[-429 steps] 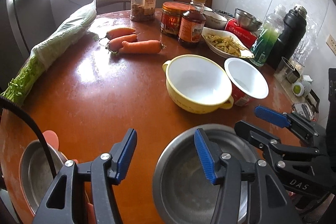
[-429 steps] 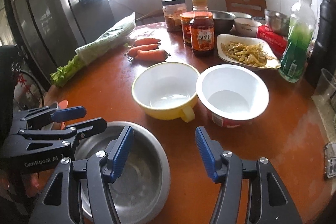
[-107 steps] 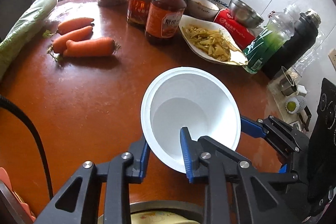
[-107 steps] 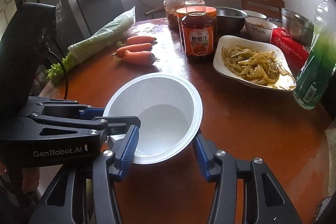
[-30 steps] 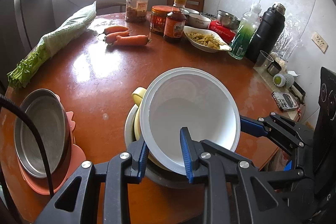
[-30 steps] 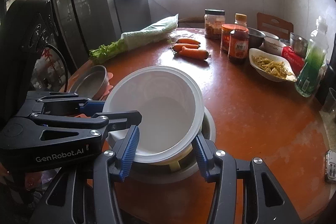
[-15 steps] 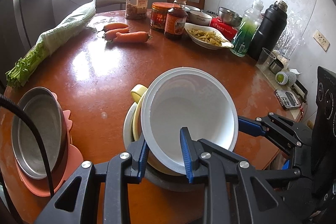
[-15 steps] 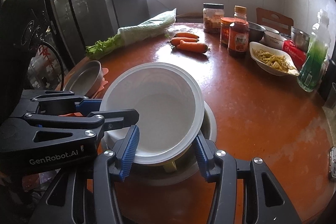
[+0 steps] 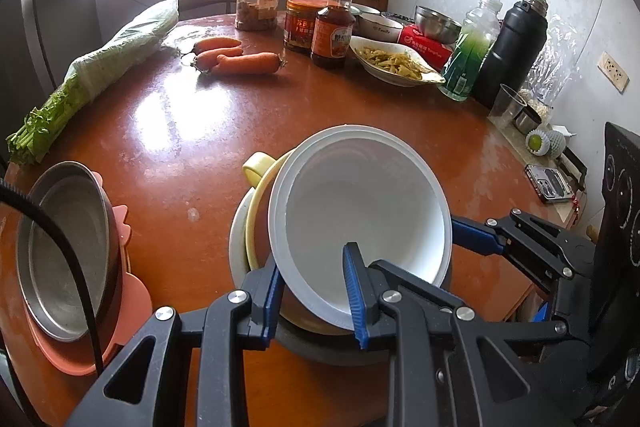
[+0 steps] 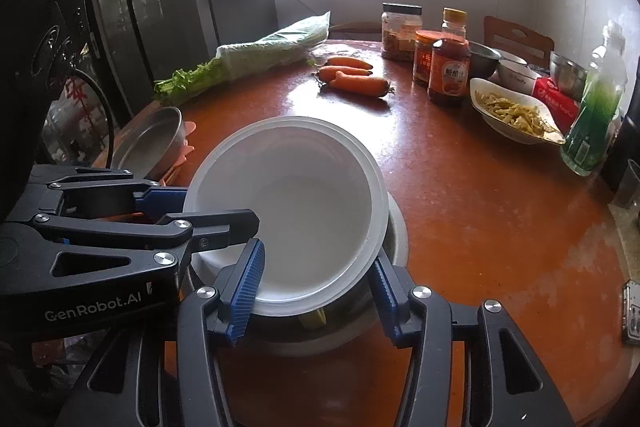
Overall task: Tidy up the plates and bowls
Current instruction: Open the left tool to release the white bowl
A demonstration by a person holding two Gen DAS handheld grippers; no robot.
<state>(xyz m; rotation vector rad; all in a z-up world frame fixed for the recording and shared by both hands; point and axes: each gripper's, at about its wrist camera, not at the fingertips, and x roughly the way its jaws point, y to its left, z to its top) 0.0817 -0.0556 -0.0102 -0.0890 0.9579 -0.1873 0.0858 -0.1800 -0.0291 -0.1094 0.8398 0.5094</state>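
White bowl (image 9: 360, 211) tilted over the yellow bowl (image 9: 260, 203).
We held its rim pinched in our left gripper (image 9: 312, 301), the part-open right gripper (image 10: 316, 291) cradling it; releasing unevenly risked it sliding off.

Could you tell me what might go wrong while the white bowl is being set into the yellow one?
1. The white bowl sits tilted over the yellow bowl; the left gripper pinches only its near rim, so on release it could rock or slide off.
2. The stack rests in a steel basin near the table edge, so a nudge from the right gripper may shift everything.

Black tongs (image 9: 314, 297), ribbed blue pads (image 10: 250, 283)
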